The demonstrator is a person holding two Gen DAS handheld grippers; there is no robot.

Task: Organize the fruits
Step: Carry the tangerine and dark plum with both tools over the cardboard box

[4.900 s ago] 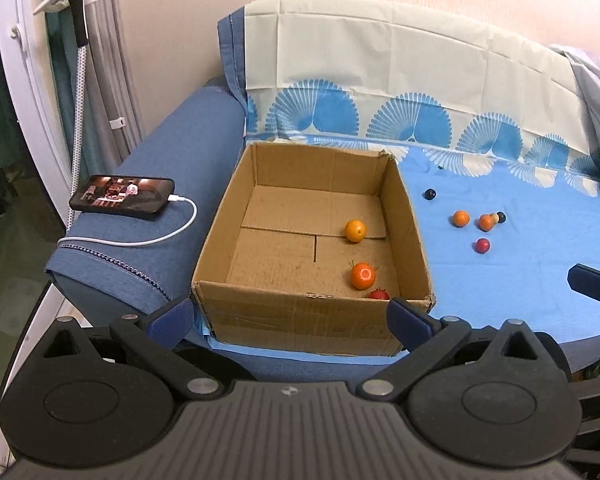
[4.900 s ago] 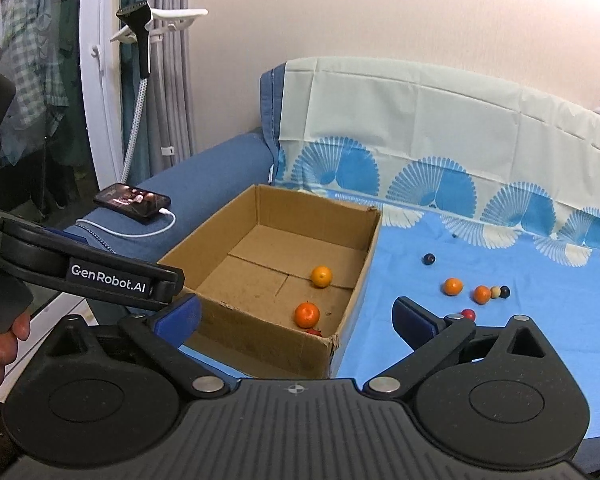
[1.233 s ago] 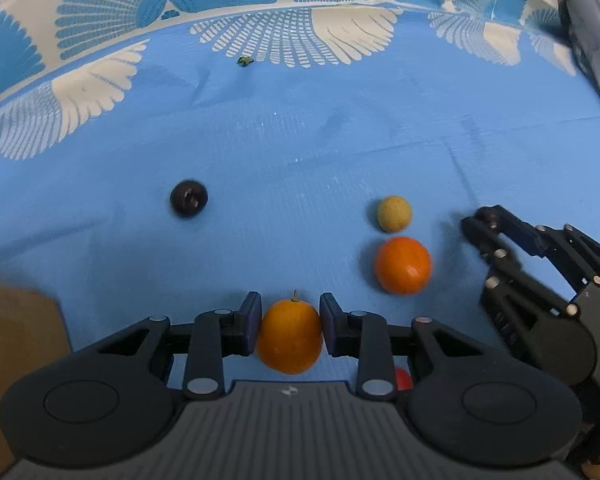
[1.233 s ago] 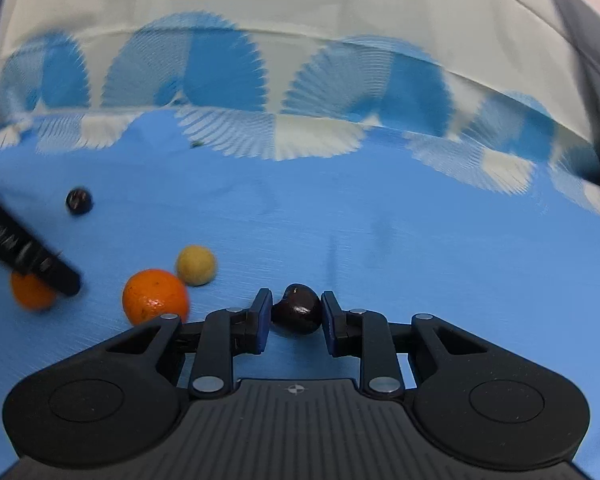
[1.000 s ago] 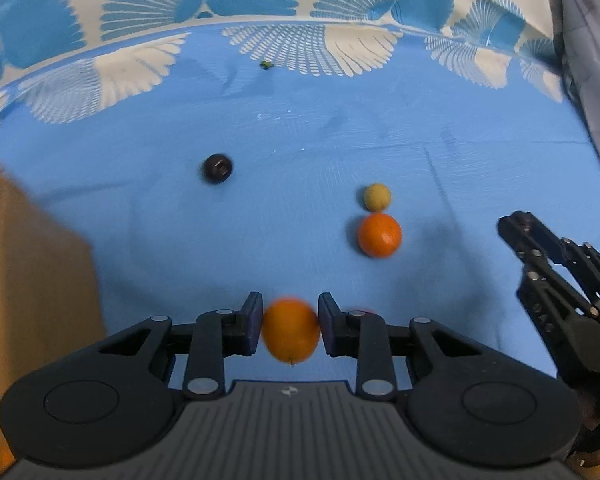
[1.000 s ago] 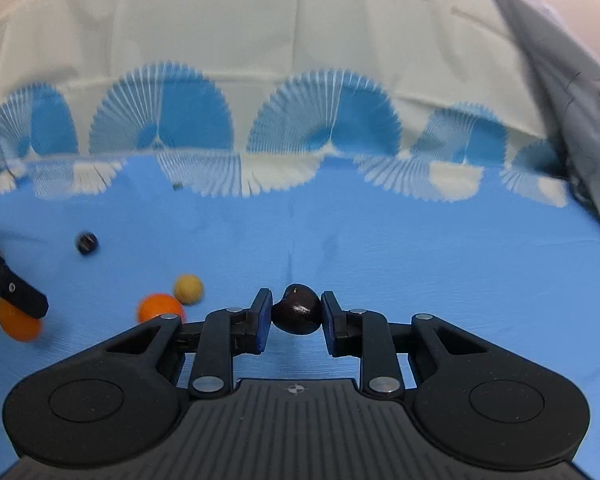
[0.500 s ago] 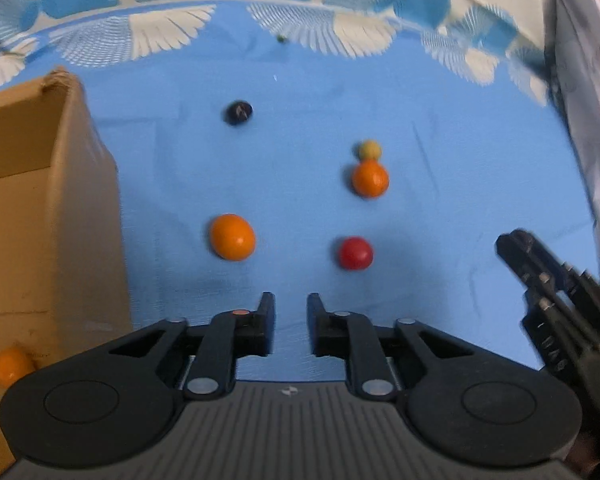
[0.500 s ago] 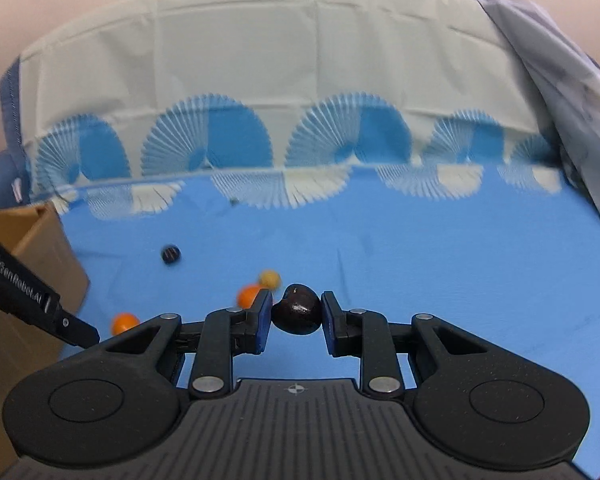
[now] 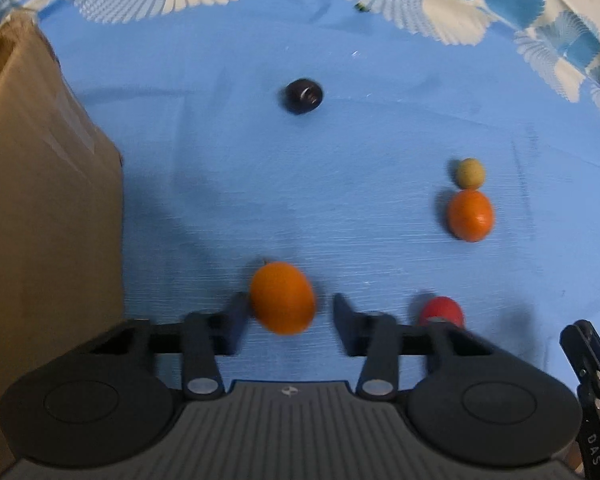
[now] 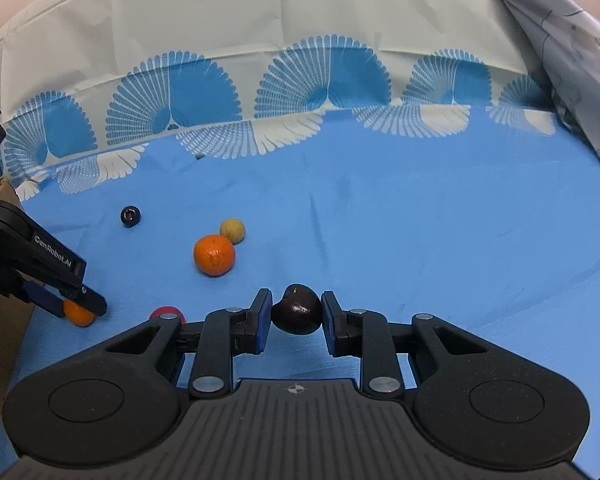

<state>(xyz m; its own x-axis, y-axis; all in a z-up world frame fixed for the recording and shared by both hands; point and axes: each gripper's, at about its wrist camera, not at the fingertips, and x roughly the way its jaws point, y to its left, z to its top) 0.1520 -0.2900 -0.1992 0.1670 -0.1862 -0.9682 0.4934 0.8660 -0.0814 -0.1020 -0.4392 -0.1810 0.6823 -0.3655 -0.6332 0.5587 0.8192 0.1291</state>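
The left tool (image 9: pixel 286 312) has lost its fruit. A second ago it carried the orange kumquat (image 9: pixel 282 298) clamped between its pads; half a second ago the fruit lay alone on the blue cloth (image 9: pixel 380 128) and the pads were nearly together with nothing in them. Now the tool has dropped back down over it, and its jaws have just been opening. The kumquat sits between them, close against the left pad with a clear gap to the right one, so it lies on the cloth and is not gripped. The picture is blurred here, so I cannot say whether the left pad touches it.

The cardboard box (image 9: pixel 40 220) stands just to the left, so the fruit fell short of where it was headed. I judge this a retry of the pick rather than progress.

The right tool (image 10: pixel 292 312) is narrow and holds a dark cherry-like fruit (image 10: pixel 297 309) firmly, as it did a second ago, lifted above the cloth.

On the cloth there remain a red fruit (image 9: pixel 440 311) by the left tool's right finger, a mandarin (image 9: pixel 470 216) touching a small tan fruit (image 9: pixel 470 173), and a dark round fruit (image 9: pixel 303 95) farther off.
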